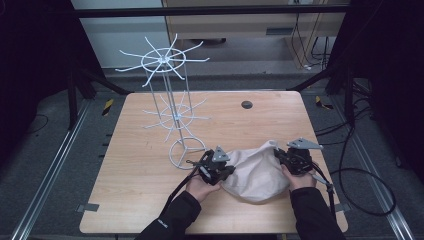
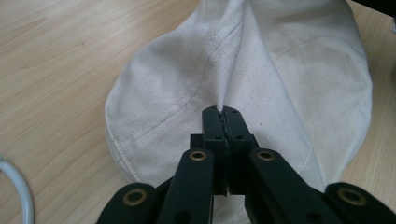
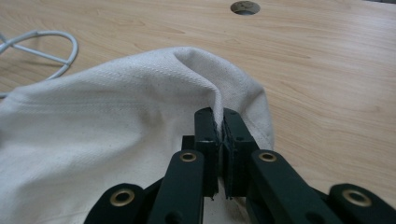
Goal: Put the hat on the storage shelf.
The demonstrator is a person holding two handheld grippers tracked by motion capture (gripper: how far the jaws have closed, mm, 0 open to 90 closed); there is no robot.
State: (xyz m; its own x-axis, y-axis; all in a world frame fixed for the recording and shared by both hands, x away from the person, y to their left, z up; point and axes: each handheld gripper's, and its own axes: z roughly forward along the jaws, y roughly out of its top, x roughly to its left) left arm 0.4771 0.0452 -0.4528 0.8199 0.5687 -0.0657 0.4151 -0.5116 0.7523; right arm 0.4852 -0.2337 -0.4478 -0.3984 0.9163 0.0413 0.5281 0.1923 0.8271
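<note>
With each gripper, left [image 1: 216, 169] and right [image 1: 295, 159], clenched on a fold of the canvas hat [image 1: 255, 172], lift evenly to keep it from slipping.

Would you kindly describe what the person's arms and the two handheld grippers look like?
Both forearms wear black sleeves; the left sleeve bears a small pale marking near the cuff. Each gripper, left gripper and right gripper, is black, topped by a grey three-cornered plate, with a black cable trailing. Up close, the black jaw links carry brass-coloured rivets and small screws.
</note>
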